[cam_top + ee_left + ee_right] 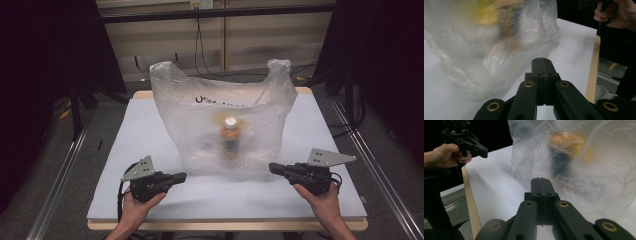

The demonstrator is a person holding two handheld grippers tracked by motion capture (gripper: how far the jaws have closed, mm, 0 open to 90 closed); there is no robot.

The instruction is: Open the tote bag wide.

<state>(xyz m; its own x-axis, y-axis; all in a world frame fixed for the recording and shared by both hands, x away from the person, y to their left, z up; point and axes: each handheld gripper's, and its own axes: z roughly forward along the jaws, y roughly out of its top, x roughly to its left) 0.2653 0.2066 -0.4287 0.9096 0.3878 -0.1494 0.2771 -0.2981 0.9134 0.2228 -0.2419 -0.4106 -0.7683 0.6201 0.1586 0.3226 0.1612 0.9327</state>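
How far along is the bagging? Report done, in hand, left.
Done: the bottle stands upright inside the plastic bag, which stands open on the table.

In hand: nothing. The left claw and right claw are both shut and empty, apart from the bag on either side of its base.

Left: probably gathering the two handles, which stick up untouched.

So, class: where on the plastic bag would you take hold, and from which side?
Grip the plastic bag by its two upright handle loops at the top corners, one from each side. They stand free above the bottle inside, so a pinch there probably lifts the load evenly; the thin walls below would likely crumple.
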